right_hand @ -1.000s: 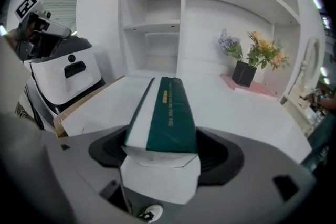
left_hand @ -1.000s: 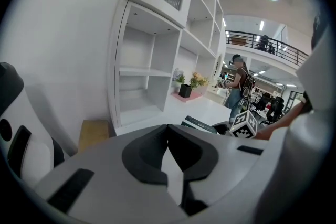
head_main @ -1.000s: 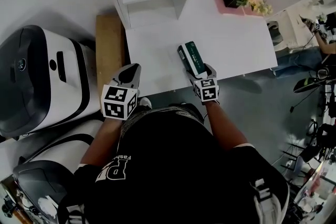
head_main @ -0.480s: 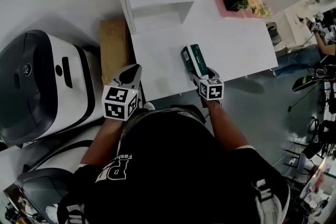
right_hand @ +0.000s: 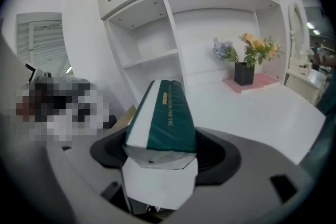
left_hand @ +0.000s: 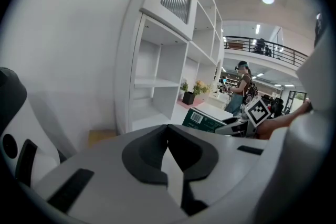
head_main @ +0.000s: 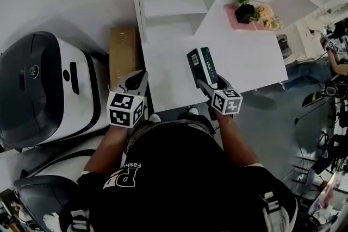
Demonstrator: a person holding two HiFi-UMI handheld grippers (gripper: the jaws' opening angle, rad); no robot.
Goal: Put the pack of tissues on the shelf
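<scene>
A green and white pack of tissues [head_main: 202, 65] hangs above the near edge of the white table [head_main: 250, 49], with my right gripper [head_main: 210, 84] shut on its near end. Its jaws have just been closing a little on the pack. In the right gripper view the pack [right_hand: 164, 115] sticks out between the jaws toward the white shelf unit [right_hand: 152, 55]. The shelf [head_main: 168, 2] stands at the table's far left, its compartments bare. My left gripper [head_main: 136, 80] hovers off the table's near left corner, shut and holding nothing; its view catches the pack [left_hand: 205, 119] to the right.
A black pot of flowers [head_main: 243, 11] stands on a pink mat at the table's far side. A brown box [head_main: 123, 54] lies on the floor left of the table, and a big white and black machine [head_main: 43, 89] is beyond it. People stand in the background at right.
The right gripper has raised the pack off the table and rolled it onto its edge. The left gripper has crept slightly toward the table.
</scene>
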